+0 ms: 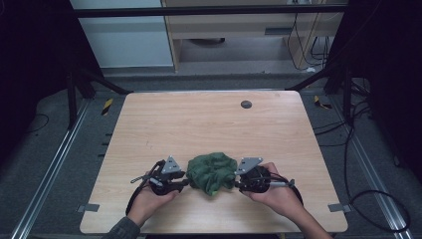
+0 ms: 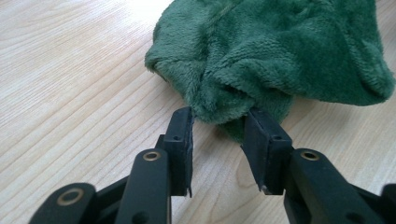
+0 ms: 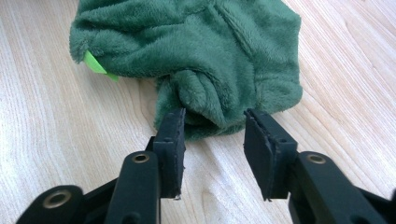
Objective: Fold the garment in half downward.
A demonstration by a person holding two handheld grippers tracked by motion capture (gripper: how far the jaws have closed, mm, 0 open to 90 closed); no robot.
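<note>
1. The crumpled green cloth (image 1: 212, 172) is lying on the worktop (image 1: 209, 124), directly between both tools.
2. The left hand-held gripper (image 2: 217, 122) is standing wide, straddling a fold, likely for pinching.
3. The right hand-held gripper (image 3: 212, 122) is mirroring it, wide around the opposite edge.

We find no readable text, brand, number or sign anywhere. The bright green tag (image 3: 99, 65) at the green cloth's (image 3: 196, 56) nine o'clock edge, seen in the right gripper view, looks blank to us, with no lettering we can make out.
</note>
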